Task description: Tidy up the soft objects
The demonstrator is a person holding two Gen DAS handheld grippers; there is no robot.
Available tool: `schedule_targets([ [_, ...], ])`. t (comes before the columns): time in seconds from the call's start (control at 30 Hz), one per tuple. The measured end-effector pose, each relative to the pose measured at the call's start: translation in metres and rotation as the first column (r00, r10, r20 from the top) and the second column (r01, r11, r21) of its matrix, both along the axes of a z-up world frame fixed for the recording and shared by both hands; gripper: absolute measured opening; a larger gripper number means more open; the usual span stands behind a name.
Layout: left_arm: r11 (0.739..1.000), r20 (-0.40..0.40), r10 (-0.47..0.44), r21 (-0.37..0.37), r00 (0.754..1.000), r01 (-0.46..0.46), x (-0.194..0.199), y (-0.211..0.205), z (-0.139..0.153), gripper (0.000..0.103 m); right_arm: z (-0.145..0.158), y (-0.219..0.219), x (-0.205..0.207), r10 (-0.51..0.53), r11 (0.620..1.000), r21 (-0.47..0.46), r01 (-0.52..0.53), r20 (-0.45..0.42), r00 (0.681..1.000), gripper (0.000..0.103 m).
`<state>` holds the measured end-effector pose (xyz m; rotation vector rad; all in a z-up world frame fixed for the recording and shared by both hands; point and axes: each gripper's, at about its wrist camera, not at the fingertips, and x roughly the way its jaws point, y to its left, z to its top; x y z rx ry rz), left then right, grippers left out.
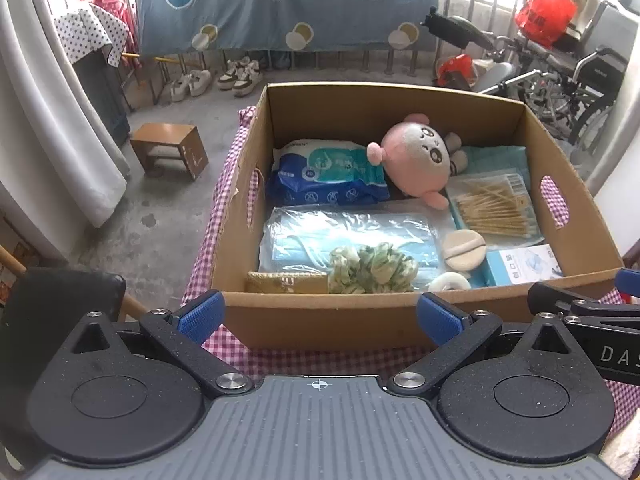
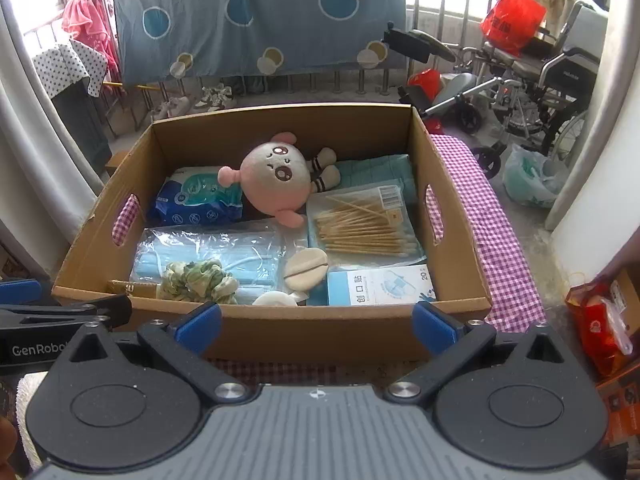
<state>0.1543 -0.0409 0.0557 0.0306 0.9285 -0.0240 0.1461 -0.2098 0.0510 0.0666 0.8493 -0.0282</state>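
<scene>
Both the left gripper (image 1: 320, 316) and right gripper (image 2: 316, 326) were wide apart, holding nothing, near the box's (image 1: 328, 314) front edge; pink plush toy (image 1: 416, 158) lay by the back wall

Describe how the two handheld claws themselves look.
The left claw and right claw look alike: blue textured fingertip pads on black linkage arms with silver pivot screws, two round black housings, and a ribbed grey body with a crosshair mark. White "GenRobo..." lettering shows on the left one's side in the right wrist view.
</scene>
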Motion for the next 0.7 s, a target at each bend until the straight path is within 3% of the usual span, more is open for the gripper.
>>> schedule_targets([
  [0.7, 1.000, -0.011, 0.008, 0.013, 1.000, -0.008, -0.0008, -0.0037, -0.0003, 0.102, -0.0034, -0.0048, 0.0021, 0.002, 1.000, 0.012, -0.002, -0.022, 1.000, 0.103],
])
